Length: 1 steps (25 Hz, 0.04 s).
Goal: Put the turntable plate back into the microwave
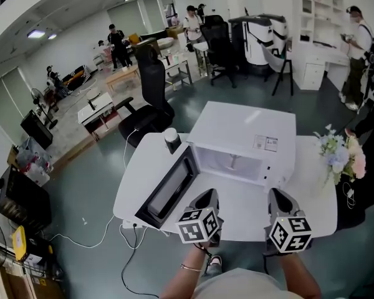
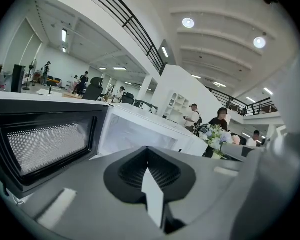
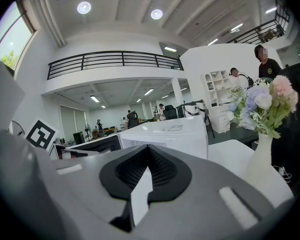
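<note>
A white microwave (image 1: 246, 136) stands on the white table (image 1: 315, 198) with its black-framed door (image 1: 171, 192) swung open to the left. Its pale cavity (image 1: 227, 162) faces me; I cannot make out a turntable plate in it or anywhere else. My left gripper (image 1: 207, 198) hovers just before the open door, shut with nothing between its jaws. My right gripper (image 1: 279, 198) hangs before the microwave's right front corner, also shut and empty. In the left gripper view the shut gripper (image 2: 147, 156) points at the cavity (image 2: 140, 131) and door (image 2: 45, 139). In the right gripper view the shut gripper (image 3: 149, 154) faces the microwave (image 3: 170, 134).
A vase of pale flowers (image 1: 340, 154) stands at the table's right end, close to my right gripper (image 3: 262, 109). A dark cylinder (image 1: 171, 140) sits on the table behind the door. Office chairs, desks and several people are farther back.
</note>
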Tool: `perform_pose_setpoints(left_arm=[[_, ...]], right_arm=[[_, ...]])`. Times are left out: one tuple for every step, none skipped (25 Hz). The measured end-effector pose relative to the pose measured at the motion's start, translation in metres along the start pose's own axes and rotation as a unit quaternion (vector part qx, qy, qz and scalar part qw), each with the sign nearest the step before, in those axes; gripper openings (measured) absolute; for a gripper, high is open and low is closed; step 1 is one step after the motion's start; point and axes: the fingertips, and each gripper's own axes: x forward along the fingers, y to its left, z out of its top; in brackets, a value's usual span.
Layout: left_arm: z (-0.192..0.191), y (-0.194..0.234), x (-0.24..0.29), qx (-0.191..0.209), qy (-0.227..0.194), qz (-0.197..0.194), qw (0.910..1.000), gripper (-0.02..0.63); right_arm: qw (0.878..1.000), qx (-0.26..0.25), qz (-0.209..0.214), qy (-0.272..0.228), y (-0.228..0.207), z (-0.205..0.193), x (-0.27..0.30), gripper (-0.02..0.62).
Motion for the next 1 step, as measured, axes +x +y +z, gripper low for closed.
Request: perform_pose_setpoints(left_arm=[[0.0001,0.0008,-0.0002,-0.001,0.000,0.000,1.0000,-0.002]], right_arm=[[1.000,-0.001,0.000,0.000,0.0010,0.0005,0.0003,0.011]])
